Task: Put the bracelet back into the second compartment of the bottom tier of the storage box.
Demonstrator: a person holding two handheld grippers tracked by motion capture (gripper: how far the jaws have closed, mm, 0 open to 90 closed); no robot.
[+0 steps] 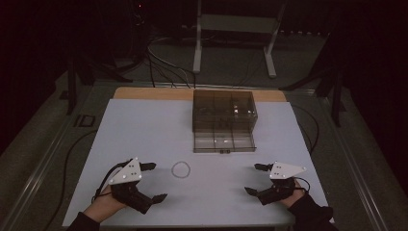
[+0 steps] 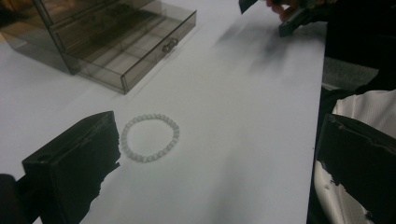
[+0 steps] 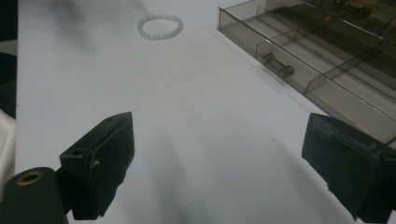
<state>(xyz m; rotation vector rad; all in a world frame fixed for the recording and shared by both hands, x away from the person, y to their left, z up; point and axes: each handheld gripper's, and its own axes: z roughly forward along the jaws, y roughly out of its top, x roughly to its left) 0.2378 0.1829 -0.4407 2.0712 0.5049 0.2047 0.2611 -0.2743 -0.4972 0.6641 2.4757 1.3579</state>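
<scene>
A pale beaded bracelet point(image 1: 181, 169) lies flat on the white table, in front of a smoky clear drawer box point(image 1: 224, 111) whose bottom drawer point(image 1: 223, 142) is pulled out. My left gripper point(image 1: 152, 181) rests open at the front left, just left of the bracelet point(image 2: 150, 138), nothing between its jaws. My right gripper point(image 1: 256, 178) is open at the front right, well away from the bracelet point(image 3: 159, 26). The open drawer point(image 3: 327, 70) has several compartments and a small metal handle point(image 3: 277, 65).
The white table top point(image 1: 144, 130) covers a wooden table. The drawer box point(image 2: 98, 37) stands at the back centre. Beyond the table are cables point(image 1: 163, 62) on the floor and a white metal stand point(image 1: 235, 29). A person's sleeve point(image 2: 364, 107) is at the table's near edge.
</scene>
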